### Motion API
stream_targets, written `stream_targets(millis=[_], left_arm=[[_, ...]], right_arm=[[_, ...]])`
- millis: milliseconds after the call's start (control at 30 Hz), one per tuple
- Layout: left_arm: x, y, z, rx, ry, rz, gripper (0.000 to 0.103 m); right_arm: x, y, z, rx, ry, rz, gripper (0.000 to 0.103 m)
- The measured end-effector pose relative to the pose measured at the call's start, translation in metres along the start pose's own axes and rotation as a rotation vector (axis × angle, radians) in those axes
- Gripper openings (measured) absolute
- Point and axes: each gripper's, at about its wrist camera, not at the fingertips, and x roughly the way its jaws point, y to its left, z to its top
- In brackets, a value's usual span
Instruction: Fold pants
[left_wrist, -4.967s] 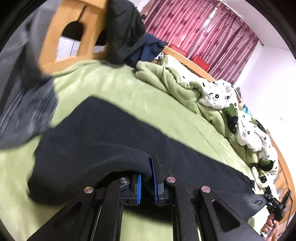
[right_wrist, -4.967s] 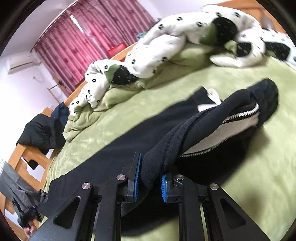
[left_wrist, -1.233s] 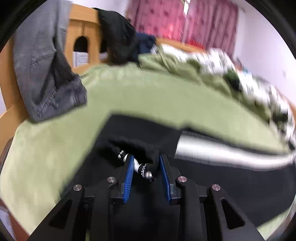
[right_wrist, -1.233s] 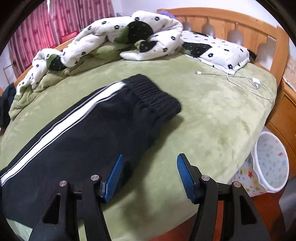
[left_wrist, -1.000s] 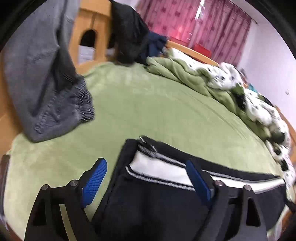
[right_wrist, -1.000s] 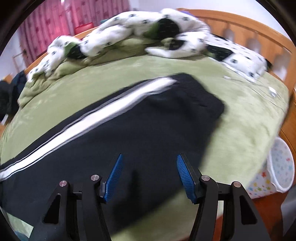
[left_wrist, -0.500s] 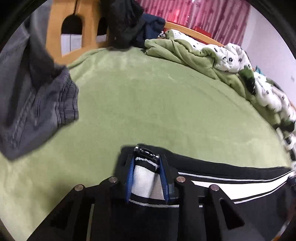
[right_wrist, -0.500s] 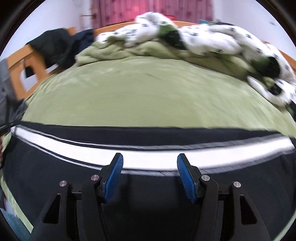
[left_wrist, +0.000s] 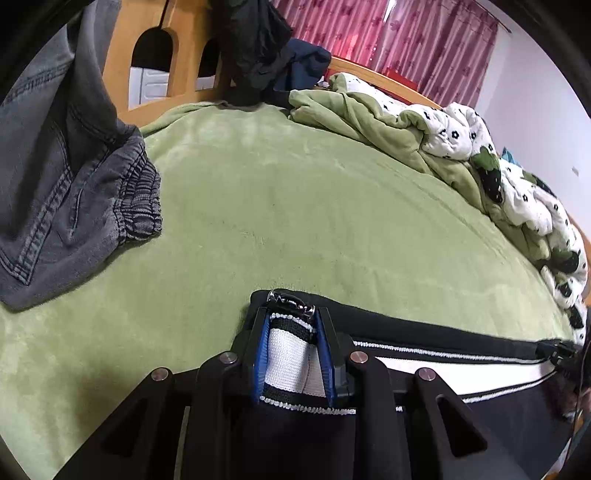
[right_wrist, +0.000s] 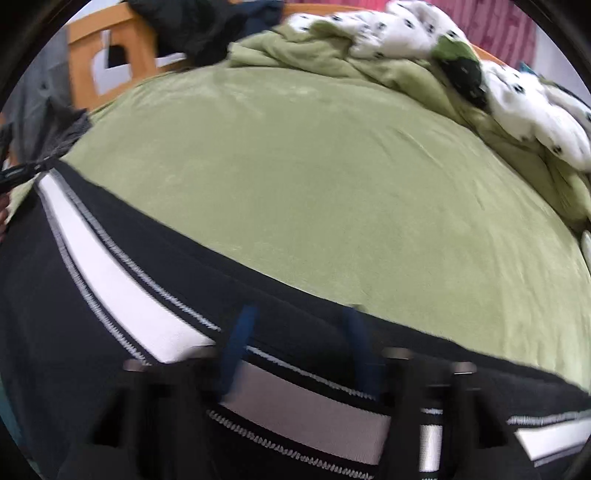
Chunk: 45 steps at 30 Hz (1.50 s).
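Note:
Black pants (left_wrist: 480, 424) with a white side stripe lie stretched along the near edge of the green bed cover (left_wrist: 277, 203). My left gripper (left_wrist: 291, 350) is shut on the leg cuff, and the white stripe bunches between its blue pads (left_wrist: 261, 354). In the right wrist view the pants (right_wrist: 44, 314) run from lower left to lower right. My right gripper (right_wrist: 297, 350) sits over the stripe partway along the leg. It is smeared by blur, and its pads (right_wrist: 236, 343) show as ghosts on either side of the fabric as the jaws come together on it.
Grey jeans (left_wrist: 66, 177) hang over the wooden bed end (left_wrist: 122, 66) at the left, with dark clothes (left_wrist: 255, 48) draped beside them. A crumpled green and white flowered quilt (left_wrist: 461, 133) lines the far side of the bed. Red curtains (left_wrist: 406, 37) hang behind.
The left gripper went from wide open over the cuff to shut on it. The right gripper swept from the waistband end along the leg, and its jaws now blur over the stripe.

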Motion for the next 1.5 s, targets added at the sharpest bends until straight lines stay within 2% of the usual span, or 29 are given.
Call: stream_targets(millis=[67,133,233,300,400,467,567,667,733,800,900,933,1033,1100,1167,1233,1367,1500], left_arm=[[-0.005,-0.001,-0.001,0.011,-0.015,-0.004,0.023],[-0.012,0.001,0.001,0.003,-0.033,-0.025,0.023],[-0.014,0.003,0.007,-0.027,-0.045,-0.032,0.023],[-0.003,0.002,0.011,-0.030,-0.026,0.022,0.022],[0.015,0.006,0.008,-0.052,0.039,0.044,0.022],[0.014,0.006,0.006,-0.042,0.035,0.049,0.022],[0.008,0.003,0.007,-0.032,0.038,0.070,0.029],[-0.005,0.000,0.007,-0.015,0.049,0.087,0.038],[-0.020,-0.006,0.002,0.037,0.016,0.103,0.046],[-0.032,-0.012,-0.004,0.072,-0.015,0.116,0.059],[-0.047,-0.024,-0.012,0.092,-0.055,0.107,0.060],[-0.049,-0.028,-0.012,0.092,-0.048,0.101,0.060],[-0.058,-0.036,-0.015,0.096,-0.019,0.100,0.060],[-0.075,-0.038,-0.022,0.104,-0.022,0.096,0.060],[-0.092,-0.037,-0.032,0.096,-0.023,0.083,0.060],[-0.112,-0.030,-0.049,0.048,-0.004,0.031,0.060],[-0.132,-0.020,-0.090,-0.055,0.052,-0.095,0.060],[-0.131,-0.022,-0.147,-0.150,0.141,-0.243,0.060]], right_arm=[[-0.004,0.005,-0.001,-0.046,-0.011,-0.018,0.005],[-0.013,0.003,-0.001,-0.036,-0.046,-0.019,0.004],[-0.032,-0.005,0.000,0.028,-0.159,-0.005,0.004],[-0.018,-0.007,0.001,0.048,-0.149,-0.014,0.004],[0.008,-0.004,0.000,0.052,-0.102,-0.038,0.004],[0.006,-0.004,0.001,0.070,-0.119,-0.046,0.005],[-0.007,-0.016,-0.002,0.146,-0.126,-0.037,0.011],[-0.037,-0.036,-0.010,0.218,-0.190,-0.099,0.015],[-0.054,-0.056,-0.022,0.279,-0.221,-0.145,0.028],[-0.057,-0.079,-0.032,0.344,-0.191,-0.206,0.030],[-0.030,-0.106,-0.048,0.399,-0.065,-0.312,0.030],[-0.019,-0.112,-0.050,0.407,-0.037,-0.308,0.030],[-0.029,-0.114,-0.045,0.454,-0.069,-0.324,0.030],[-0.046,-0.109,-0.043,0.517,-0.098,-0.298,0.031],[-0.068,-0.093,-0.041,0.547,-0.146,-0.251,0.036],[-0.086,-0.072,-0.039,0.550,-0.157,-0.257,0.055],[-0.119,-0.026,-0.032,0.524,-0.200,-0.201,0.056],[-0.146,0.019,-0.034,0.500,-0.259,-0.162,0.057]])
